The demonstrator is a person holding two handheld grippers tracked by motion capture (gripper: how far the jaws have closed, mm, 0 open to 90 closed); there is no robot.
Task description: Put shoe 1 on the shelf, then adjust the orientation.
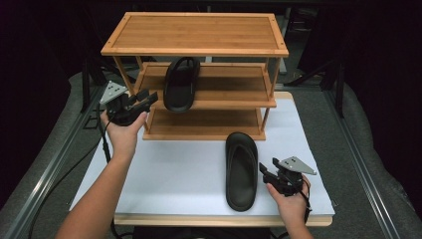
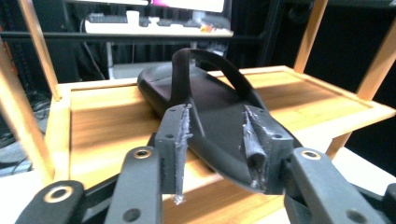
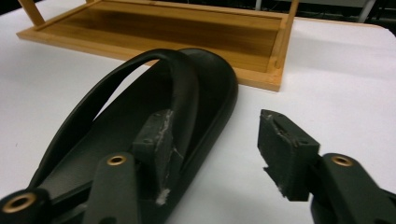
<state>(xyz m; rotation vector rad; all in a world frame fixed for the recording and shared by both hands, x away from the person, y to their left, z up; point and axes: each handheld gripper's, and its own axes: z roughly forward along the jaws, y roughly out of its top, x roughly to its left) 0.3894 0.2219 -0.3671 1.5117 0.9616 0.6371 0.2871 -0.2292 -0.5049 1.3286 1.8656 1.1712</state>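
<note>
One black slipper (image 1: 180,84) lies on the middle shelf of a bamboo rack (image 1: 199,32), its heel hanging over the front edge. My left gripper (image 1: 148,98) is open at that heel. In the left gripper view the heel of the slipper (image 2: 210,93) sits between the spread jaws of the left gripper (image 2: 217,149). A second black slipper (image 1: 241,169) lies on the white table. My right gripper (image 1: 264,171) is open at its right side. In the right gripper view one finger (image 3: 156,140) is inside the slipper (image 3: 140,102) and the other is outside over the table.
The rack's bottom shelf (image 3: 187,28) stands just beyond the toe of the table slipper. The white table cover (image 1: 169,174) is bare between my two arms. The rack's thin posts (image 2: 39,46) flank the middle shelf (image 2: 93,121). Dark floor and metal rails surround the table.
</note>
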